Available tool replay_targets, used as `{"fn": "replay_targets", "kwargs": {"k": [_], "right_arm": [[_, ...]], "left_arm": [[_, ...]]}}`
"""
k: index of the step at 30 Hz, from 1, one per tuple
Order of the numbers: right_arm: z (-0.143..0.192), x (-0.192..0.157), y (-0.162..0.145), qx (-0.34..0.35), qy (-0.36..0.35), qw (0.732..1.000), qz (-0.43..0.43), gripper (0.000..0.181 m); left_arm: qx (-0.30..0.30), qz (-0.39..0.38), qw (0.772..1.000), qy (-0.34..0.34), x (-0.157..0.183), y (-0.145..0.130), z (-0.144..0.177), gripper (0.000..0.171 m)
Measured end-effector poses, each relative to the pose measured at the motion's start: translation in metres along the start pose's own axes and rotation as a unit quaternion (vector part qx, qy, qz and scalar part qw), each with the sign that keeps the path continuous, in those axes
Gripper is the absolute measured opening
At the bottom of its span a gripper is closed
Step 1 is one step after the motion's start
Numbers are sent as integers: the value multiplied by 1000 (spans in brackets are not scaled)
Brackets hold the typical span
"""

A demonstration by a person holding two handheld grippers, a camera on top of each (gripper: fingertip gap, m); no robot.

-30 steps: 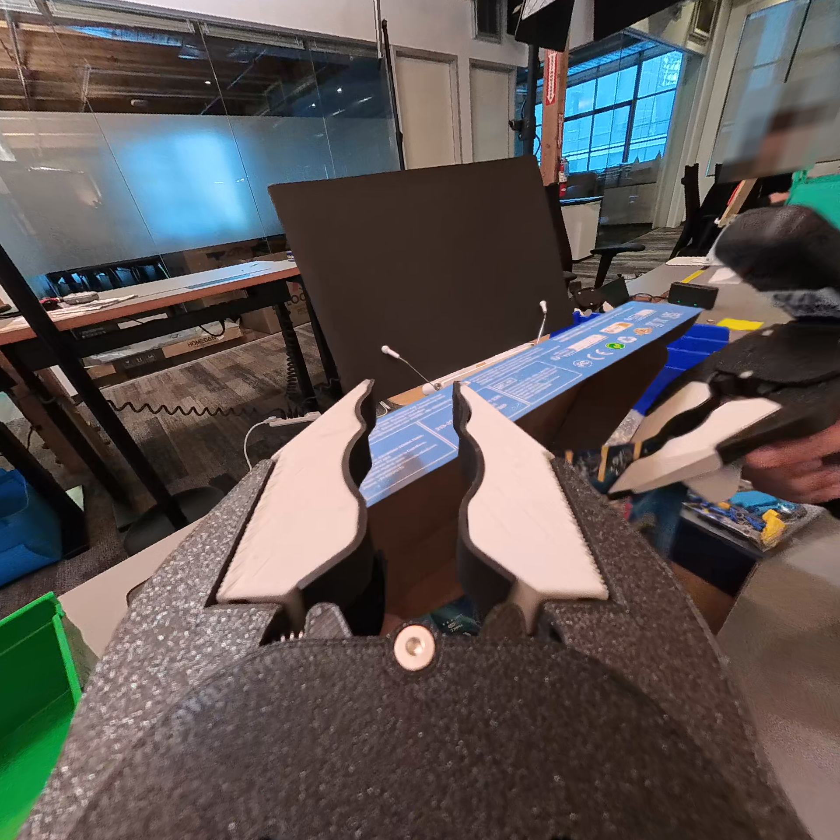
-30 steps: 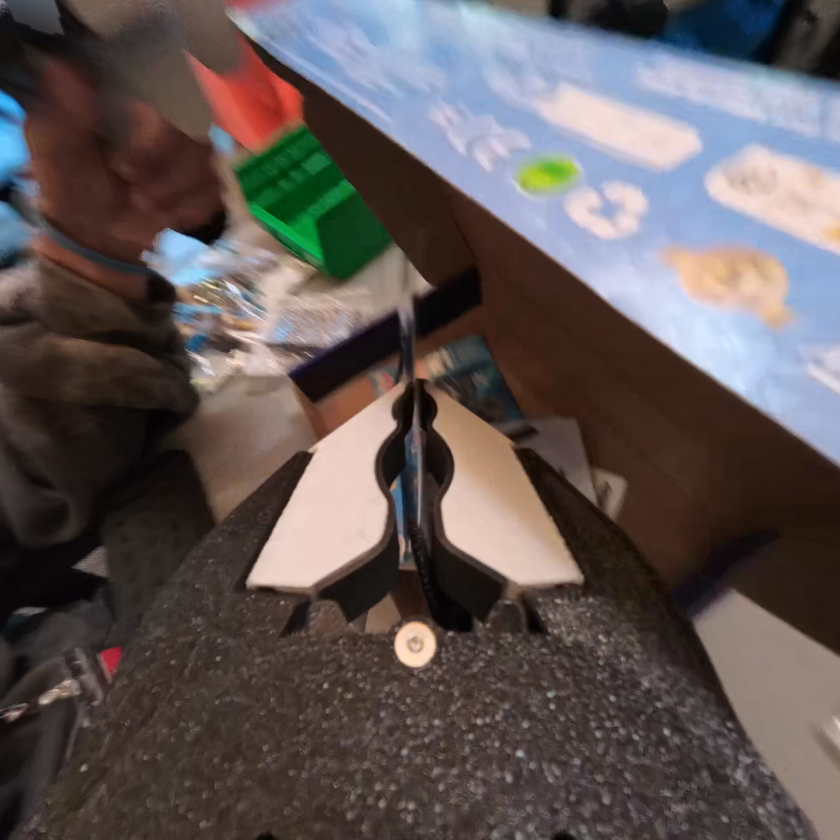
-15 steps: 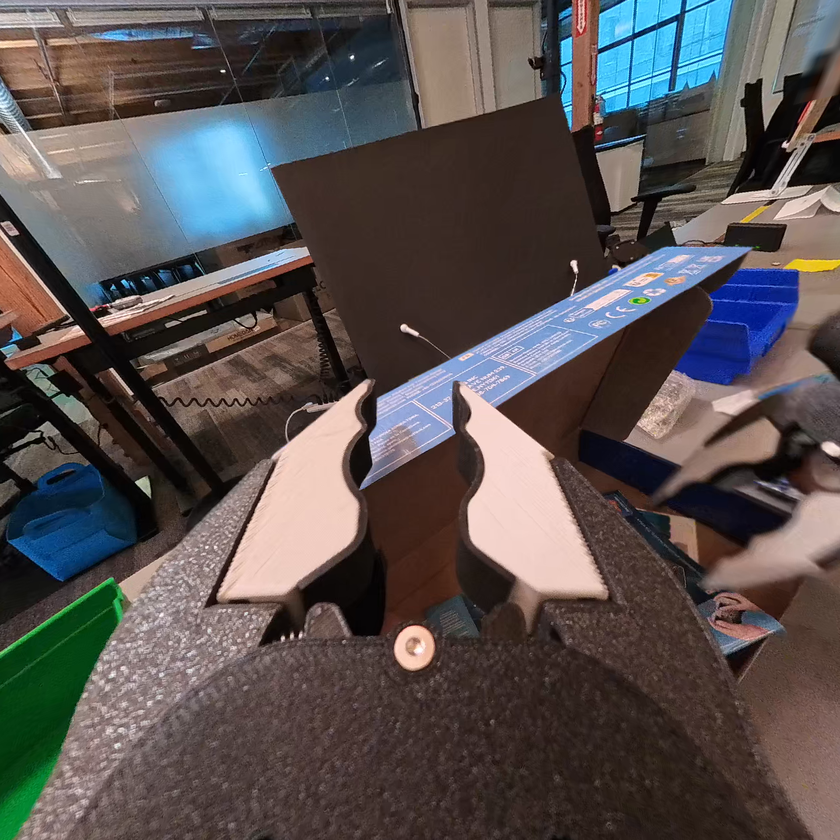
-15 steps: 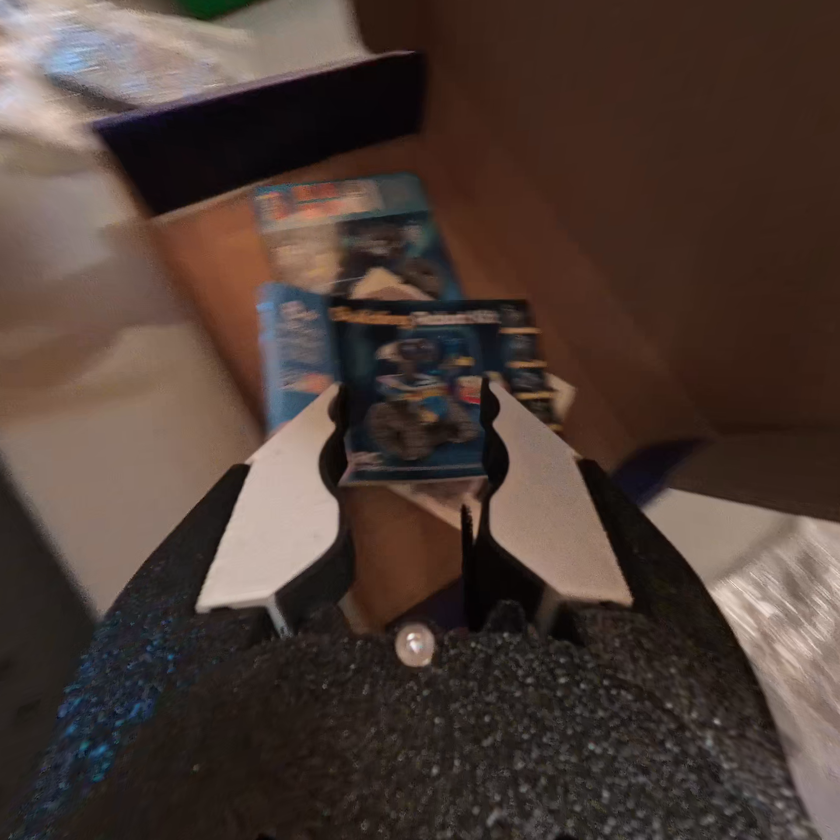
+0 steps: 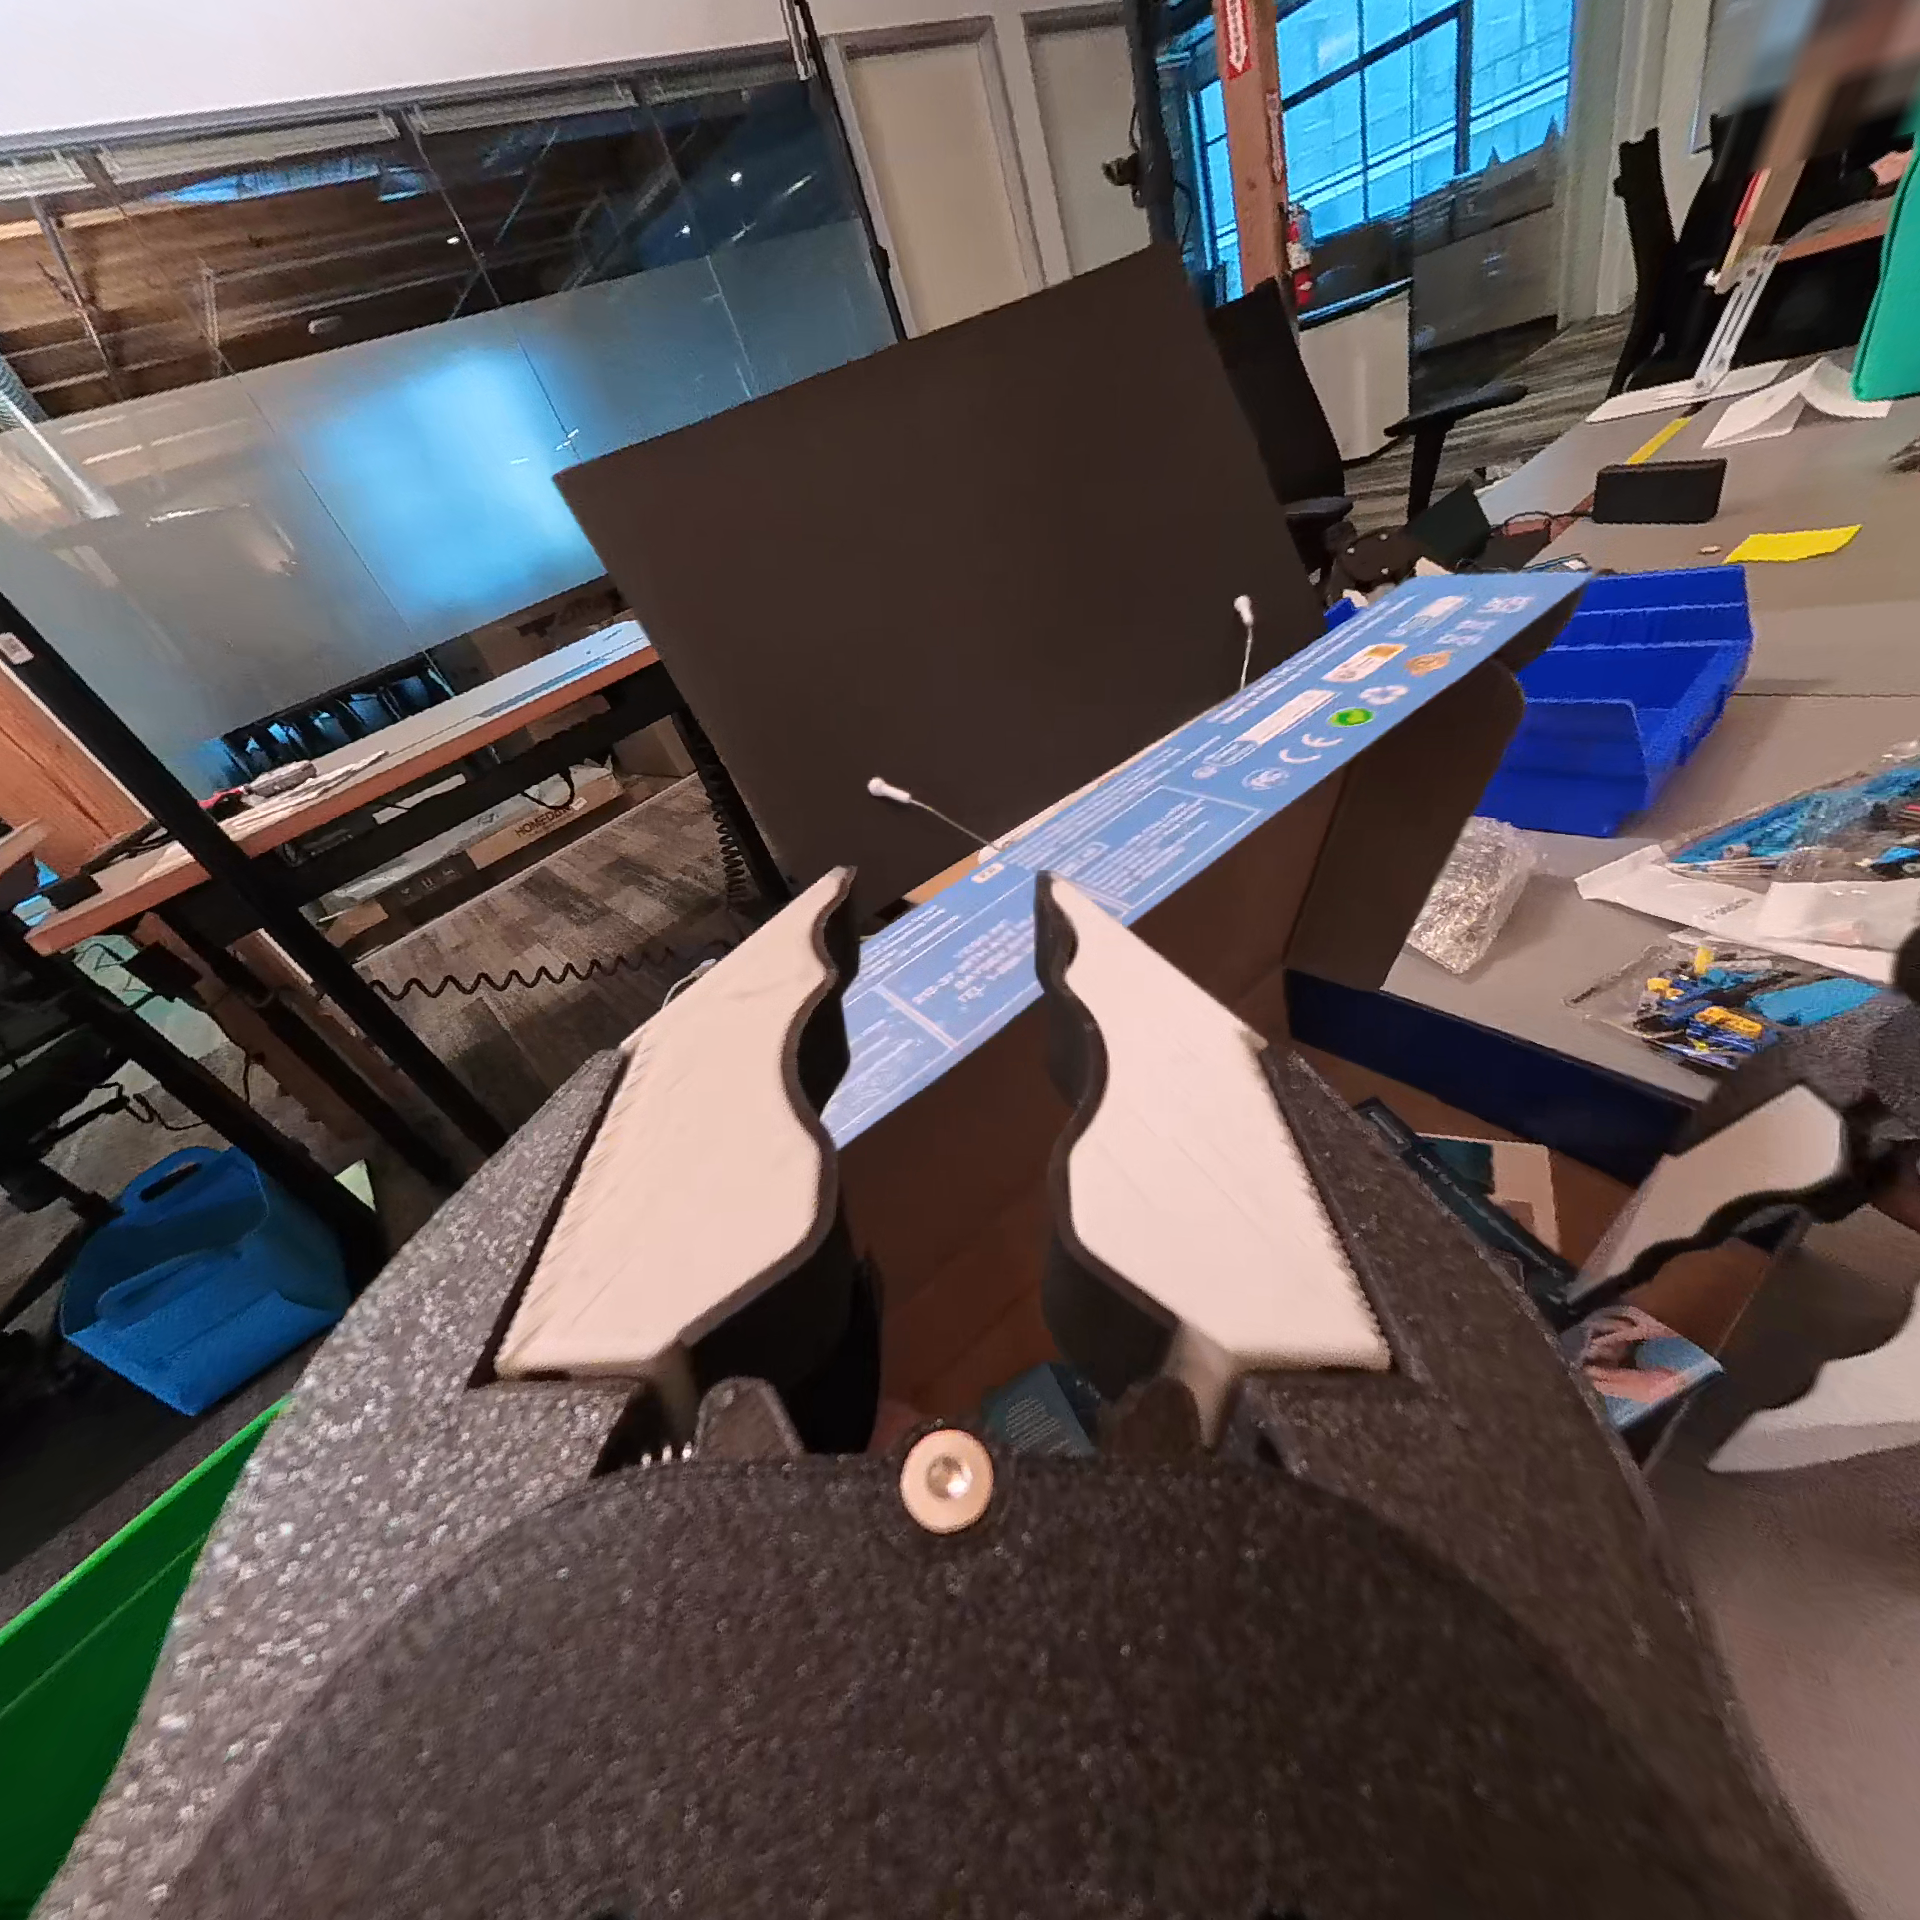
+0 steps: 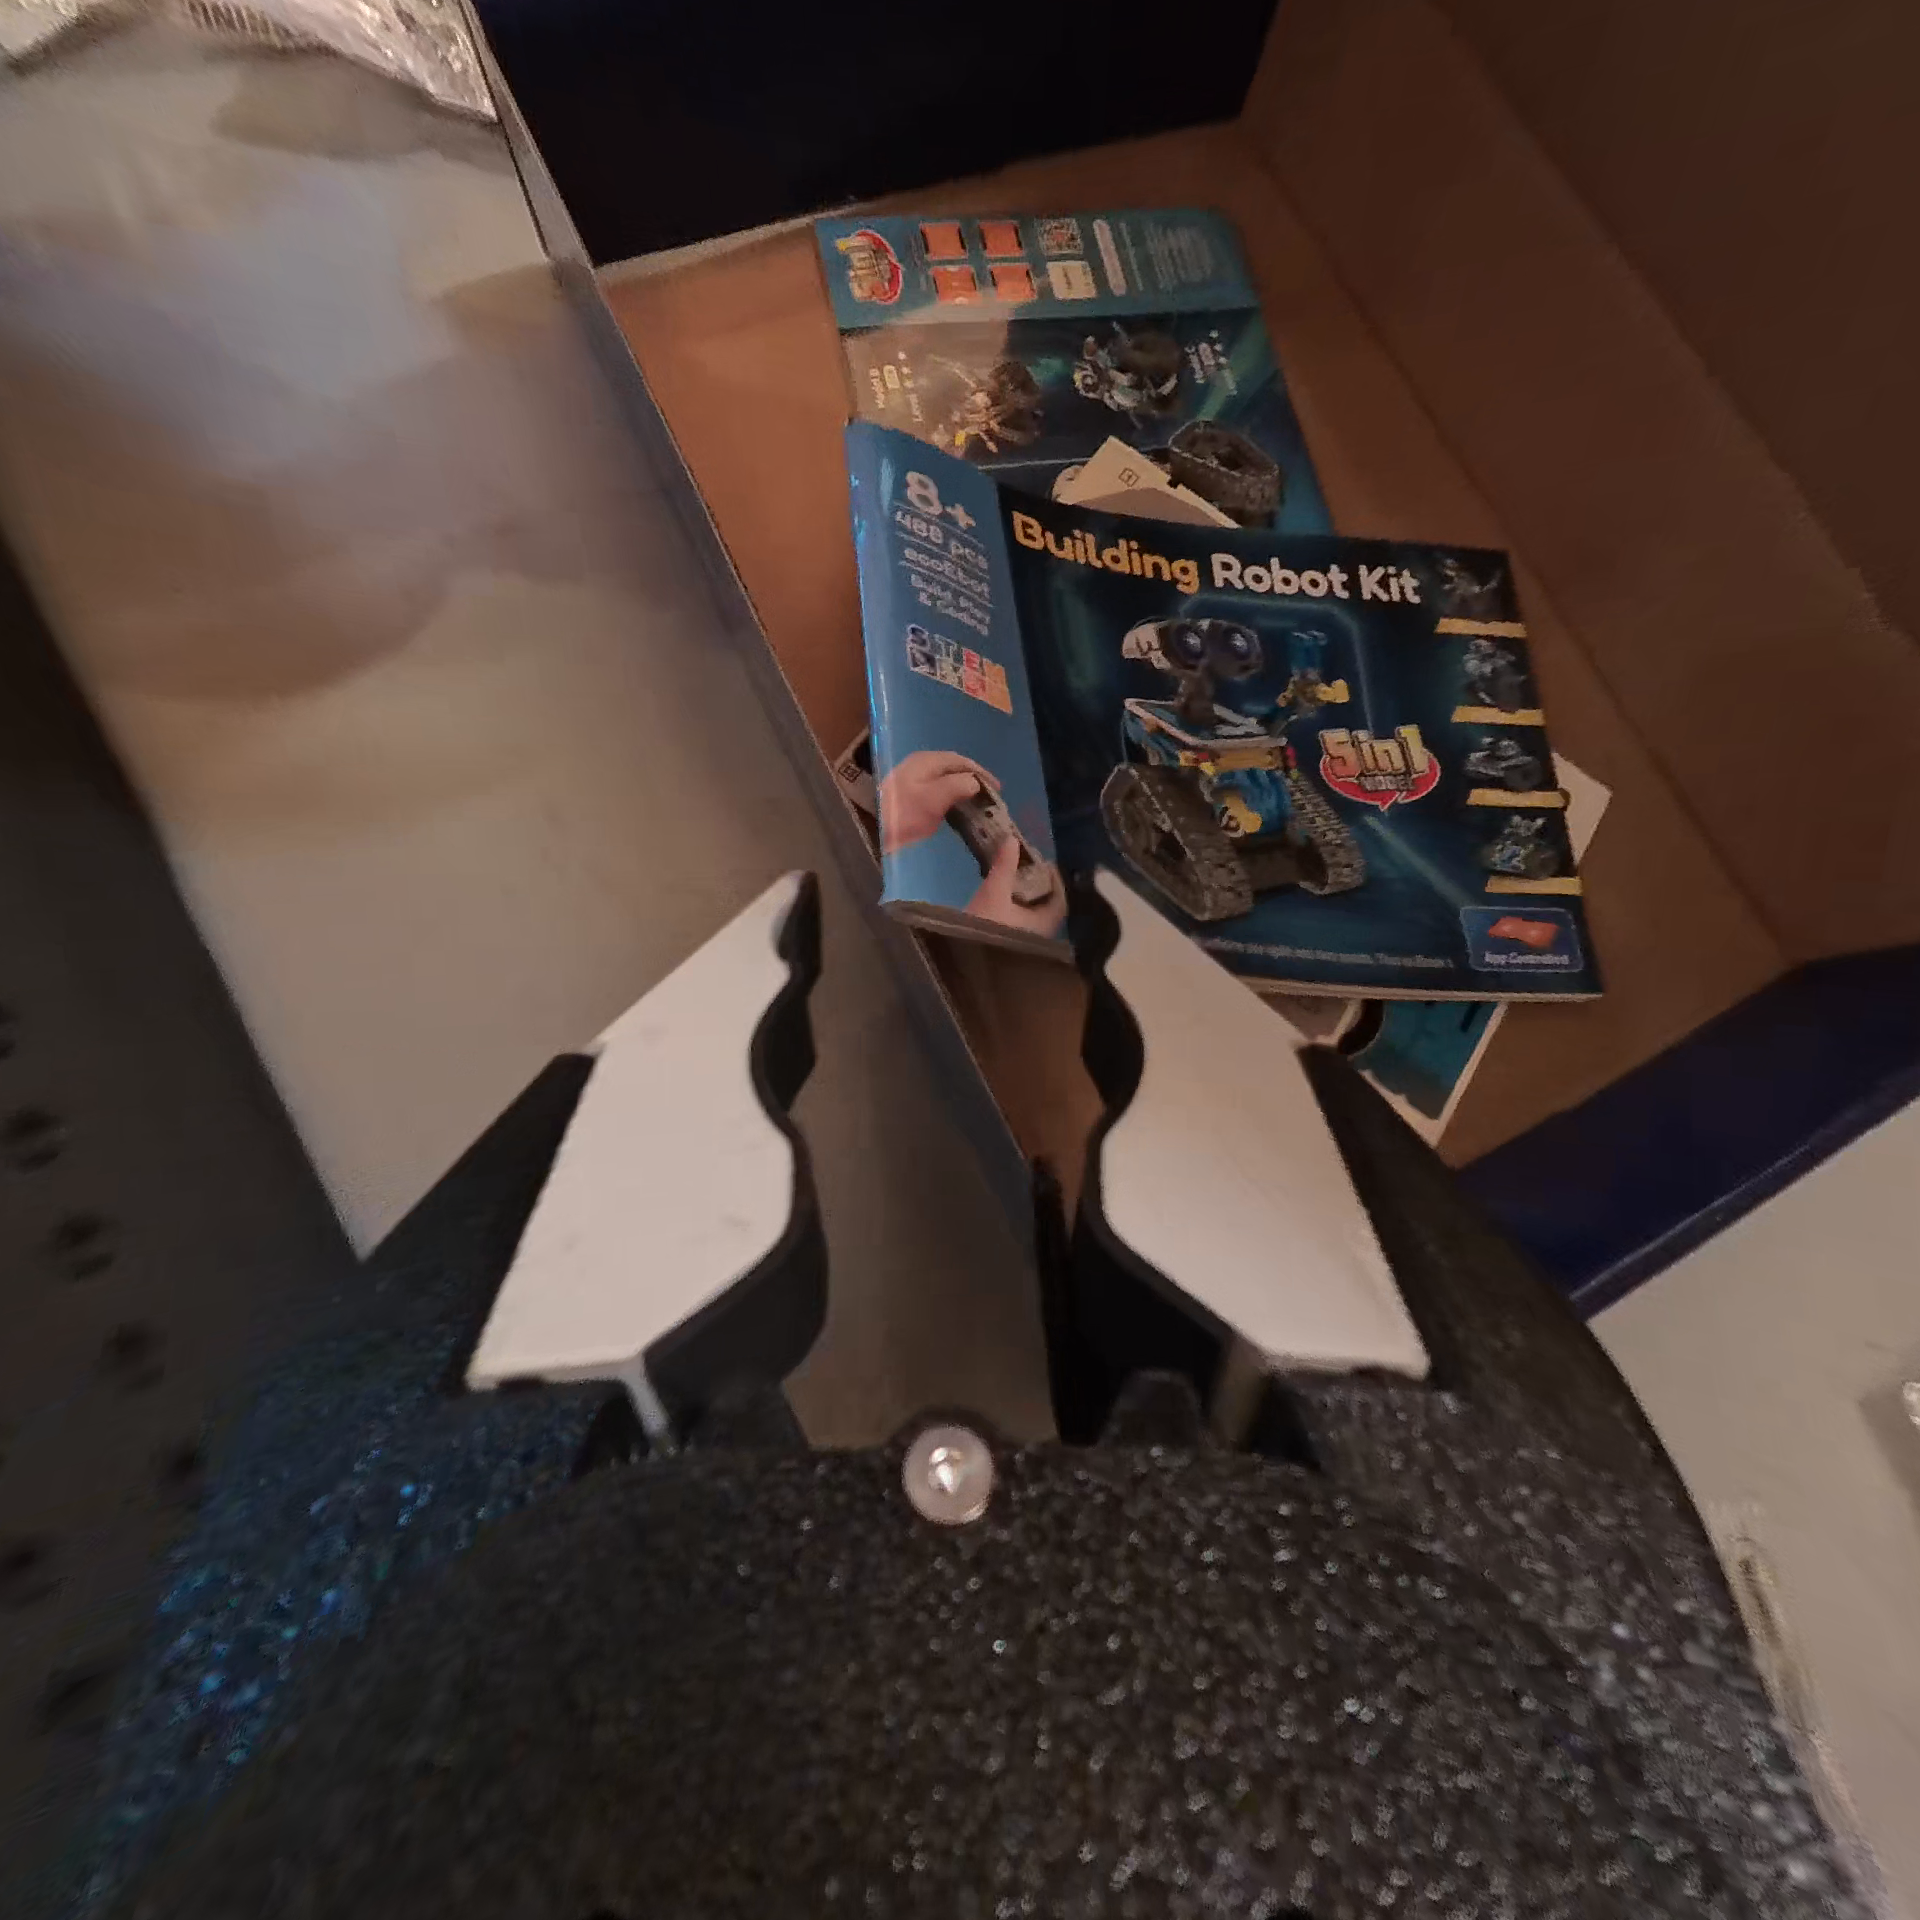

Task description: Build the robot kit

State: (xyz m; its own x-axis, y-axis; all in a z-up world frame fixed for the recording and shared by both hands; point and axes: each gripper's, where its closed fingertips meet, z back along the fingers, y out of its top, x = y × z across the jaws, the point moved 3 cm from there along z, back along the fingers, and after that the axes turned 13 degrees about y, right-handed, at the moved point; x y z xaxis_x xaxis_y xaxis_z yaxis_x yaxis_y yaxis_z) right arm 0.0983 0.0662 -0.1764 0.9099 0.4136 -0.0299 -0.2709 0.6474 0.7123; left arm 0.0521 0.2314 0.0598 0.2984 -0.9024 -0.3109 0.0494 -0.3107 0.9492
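My right gripper [image 6: 951,883] is open and empty above the near wall of an open cardboard box [image 6: 1558,312]. That wall's edge runs between its fingers. A blue booklet with a robot picture [image 6: 1299,769] lies in the box just ahead of the fingertips, on top of another blue booklet [image 6: 1060,343]. My left gripper [image 5: 940,904] is open and empty, held at the box's left end in front of its raised blue lid flap [image 5: 1195,790]. The right gripper also shows in the left wrist view [image 5: 1704,1195], open over the box.
A black board [image 5: 935,582] stands behind the box. Blue bins [image 5: 1621,707] and bags of small parts [image 5: 1714,997] lie on the grey table [image 5: 1818,1610] to the right. A green bin [image 5: 83,1662] is at lower left. Desks stand beyond. My hands' fingertips stand some 30 centimetres from each other.
My right gripper was shut on a thin blue booklet, then opened and left it lying in the box; it has since drawn back a little. My left gripper stayed open and shifted slightly.
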Motion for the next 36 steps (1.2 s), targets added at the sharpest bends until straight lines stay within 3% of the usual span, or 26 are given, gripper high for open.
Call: {"fn": "replay_targets", "kwargs": {"k": [5,7,9,12,14,17,22,27,29,30,32,34,36], "right_arm": [[1,0,1,-11,-14,999,28,31],[4,-4,4,0,-7,999,40,25],[7,-9,9,17,2,999,47,16],[7,-12,12,27,9,999,46,12],[8,-13,13,24,-1,998,60,10],[15,-15,21,41,-16,996,81,7],[35,-25,47,93,-60,985,129,4],[15,-88,72,68,-91,964,240,4],[4,-101,74,40,-128,949,284,4],[1,-106,75,37,-133,946,294,4],[-7,-114,74,32,-118,947,297,6],[-15,-121,71,35,-87,955,282,10],[-23,-131,63,31,-15,970,240,18]], "left_arm": [[-8,-4,999,-51,25,3,25,33],[-47,18,994,-96,47,-21,44,33],[-132,77,979,-135,72,-59,63,33],[-235,151,952,-129,96,-111,91,33],[-285,211,928,-114,108,-133,107,33],[-313,347,876,-116,125,-146,117,34],[-301,519,794,-101,138,-152,105,53],[-274,622,727,-100,132,-142,101,70],[-283,639,711,-82,123,-153,108,52],[-298,640,706,-63,121,-164,113,27],[-300,657,688,-73,120,-174,121,19],[-302,650,692,-82,118,-179,128,15],[-307,597,737,-81,116,-181,134,12]]}}
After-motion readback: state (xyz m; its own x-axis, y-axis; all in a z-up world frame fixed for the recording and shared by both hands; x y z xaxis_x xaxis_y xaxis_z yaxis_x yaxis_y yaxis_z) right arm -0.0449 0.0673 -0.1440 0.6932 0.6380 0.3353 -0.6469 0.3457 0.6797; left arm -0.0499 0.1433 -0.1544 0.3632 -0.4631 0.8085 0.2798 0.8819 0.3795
